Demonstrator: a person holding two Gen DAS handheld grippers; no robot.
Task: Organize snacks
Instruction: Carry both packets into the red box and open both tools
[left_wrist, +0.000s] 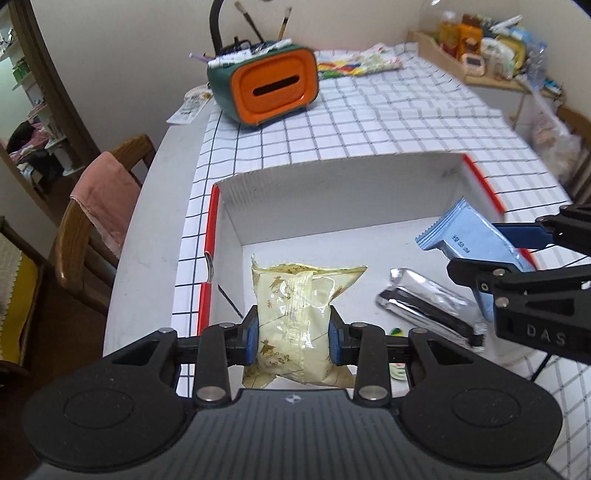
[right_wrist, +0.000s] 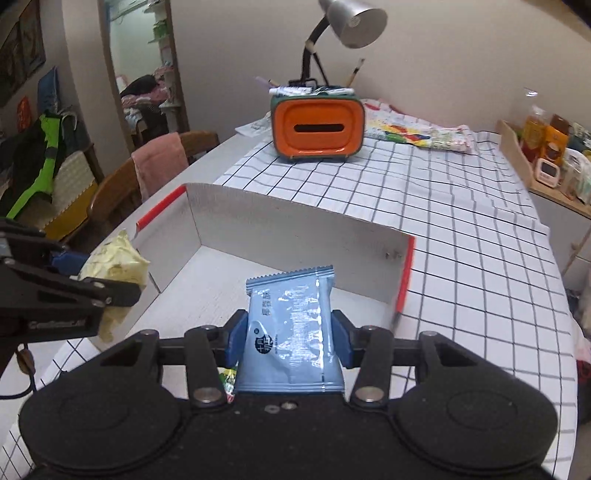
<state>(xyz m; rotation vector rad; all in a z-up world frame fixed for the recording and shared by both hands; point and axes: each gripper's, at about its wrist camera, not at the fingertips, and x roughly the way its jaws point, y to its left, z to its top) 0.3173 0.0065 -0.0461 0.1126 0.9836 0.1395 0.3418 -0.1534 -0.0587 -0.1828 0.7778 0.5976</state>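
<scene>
1. The left gripper (left_wrist: 293, 334) is clamped on a pale yellow snack packet (left_wrist: 295, 317), held over the near left part of the white box (left_wrist: 332, 192); the packet's lower end is hidden behind the gripper body.
2. A silver packet (left_wrist: 424, 302) lies blurred on the box floor.
3. The right gripper (right_wrist: 288, 338) is clamped on a blue snack packet (right_wrist: 291, 328) above the box's near edge; its print is unreadable.

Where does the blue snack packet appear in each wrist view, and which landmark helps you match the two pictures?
Left wrist view: blue snack packet at right, over the white box.
Right wrist view: blue snack packet bottom centre, clamped in the right gripper.
Shared landmark: orange tissue holder.
</scene>
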